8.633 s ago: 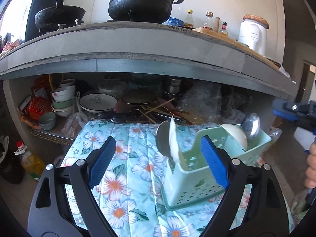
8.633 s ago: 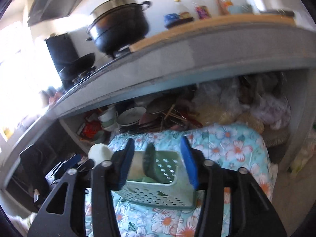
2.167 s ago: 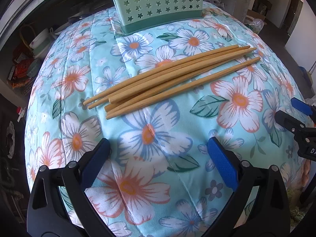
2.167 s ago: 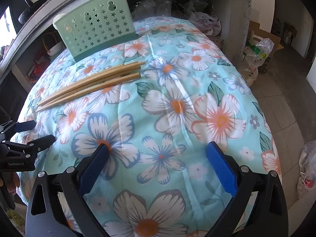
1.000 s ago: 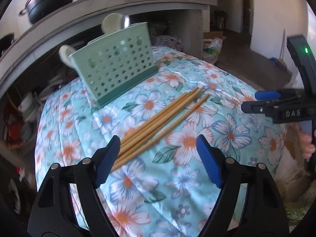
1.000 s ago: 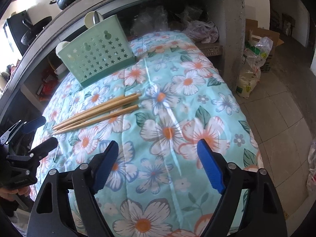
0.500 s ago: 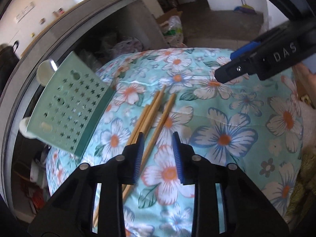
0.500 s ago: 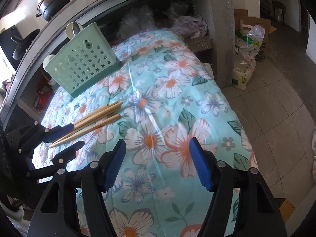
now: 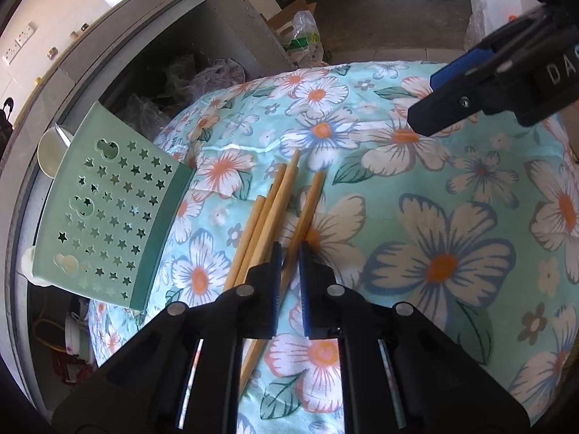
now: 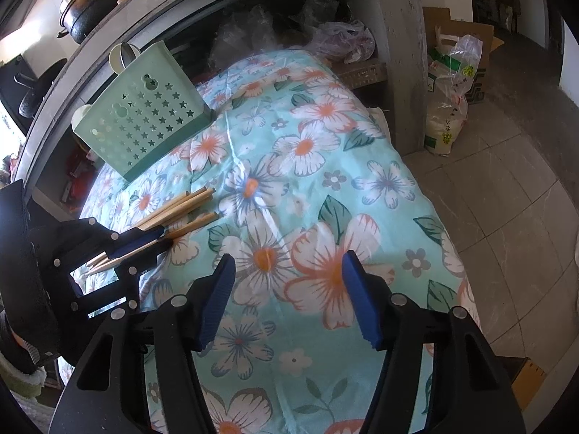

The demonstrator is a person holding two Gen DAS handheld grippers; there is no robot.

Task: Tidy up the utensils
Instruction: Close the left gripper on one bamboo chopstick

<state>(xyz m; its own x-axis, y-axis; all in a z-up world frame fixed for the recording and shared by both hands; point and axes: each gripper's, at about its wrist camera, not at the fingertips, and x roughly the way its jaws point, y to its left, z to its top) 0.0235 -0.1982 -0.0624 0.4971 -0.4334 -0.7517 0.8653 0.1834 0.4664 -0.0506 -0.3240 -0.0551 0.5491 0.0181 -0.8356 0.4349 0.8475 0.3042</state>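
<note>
"DAS" reads on the right tool (image 10: 287, 298), angled down, closing on nothing. The left tool (image 9: 288, 253), tilted down, closes around one chopstick (image 9: 305, 213).

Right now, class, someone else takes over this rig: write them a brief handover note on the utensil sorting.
Left gripper: jaws closing on one wooden chopstick, the outermost of the bundle.
Right gripper: open, jaws narrowing, nothing between them, above the floral cloth.
Other wooden chopsticks lie loose on the cloth beside it.
Green perforated plastic basket stands behind them, with spoons already inside.
Left: carry the chopsticks into the basket.
</note>
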